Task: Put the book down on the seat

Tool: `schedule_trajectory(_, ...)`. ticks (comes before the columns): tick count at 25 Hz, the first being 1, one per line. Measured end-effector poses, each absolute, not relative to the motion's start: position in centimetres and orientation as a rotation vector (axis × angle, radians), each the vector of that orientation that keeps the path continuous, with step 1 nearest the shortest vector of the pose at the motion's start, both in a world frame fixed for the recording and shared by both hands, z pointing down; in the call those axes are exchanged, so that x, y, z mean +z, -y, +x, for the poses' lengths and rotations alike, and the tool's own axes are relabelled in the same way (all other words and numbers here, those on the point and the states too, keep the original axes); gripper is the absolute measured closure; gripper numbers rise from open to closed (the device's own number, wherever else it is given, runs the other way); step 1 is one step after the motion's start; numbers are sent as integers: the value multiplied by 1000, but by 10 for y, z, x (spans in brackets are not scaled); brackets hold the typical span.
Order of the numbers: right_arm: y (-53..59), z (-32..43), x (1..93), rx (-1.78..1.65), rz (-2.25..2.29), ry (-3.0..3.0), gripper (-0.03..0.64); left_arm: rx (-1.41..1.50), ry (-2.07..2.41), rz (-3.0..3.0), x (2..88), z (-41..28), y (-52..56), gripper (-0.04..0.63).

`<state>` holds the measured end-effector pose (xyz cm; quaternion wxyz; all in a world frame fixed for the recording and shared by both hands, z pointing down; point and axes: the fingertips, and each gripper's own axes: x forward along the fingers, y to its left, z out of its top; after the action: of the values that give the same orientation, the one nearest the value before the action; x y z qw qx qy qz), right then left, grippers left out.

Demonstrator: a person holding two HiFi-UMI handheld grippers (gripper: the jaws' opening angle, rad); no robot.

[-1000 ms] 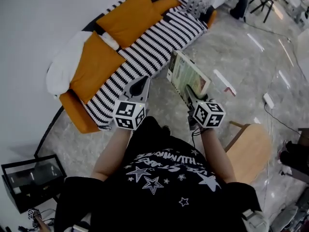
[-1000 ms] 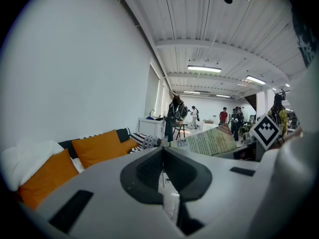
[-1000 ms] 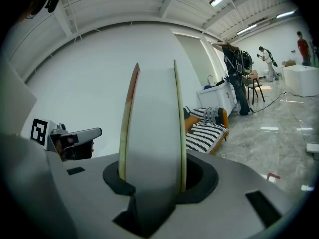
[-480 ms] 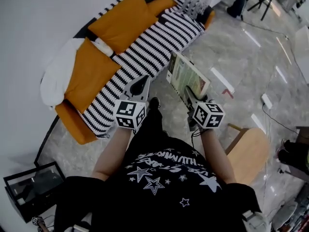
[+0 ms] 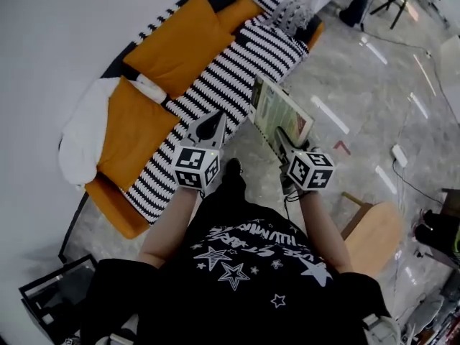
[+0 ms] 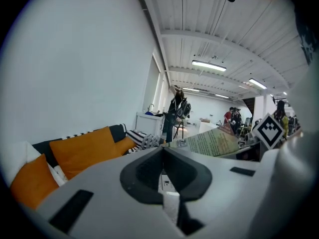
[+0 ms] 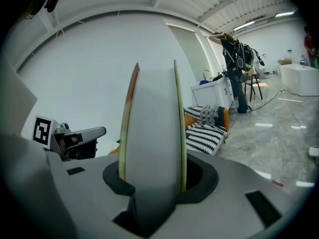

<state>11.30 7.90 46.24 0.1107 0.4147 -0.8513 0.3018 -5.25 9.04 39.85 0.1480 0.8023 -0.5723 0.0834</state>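
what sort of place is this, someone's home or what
Probably an open studio or lab with a staged lounge corner, not a home: striped sofa on bare stone-look floor, ceiling strip lights, people standing behind.

**Sofa and floor, head view**

The sofa stands on the grey marbled floor. Two orange cushions lean along the back of its black-and-white striped seat. A white cloth drapes the near end, and a grey patterned throw lies at the far end. A wooden chair and a white power strip rest on the floor.
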Motion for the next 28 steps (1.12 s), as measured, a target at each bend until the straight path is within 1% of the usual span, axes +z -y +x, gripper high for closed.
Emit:
schedule_trajectory(14,22,70,476,924,1299,2405,446,251,1541,2330,416,-99,18,587)
schedule_trajectory(19,45,56,475,913,1320,2398,446,243,1519,2357,417,-112,45,586)
schedule_trajectory(28,83,54,479,916,1308,2376,446,212,1555,2314,421,-127,75,587)
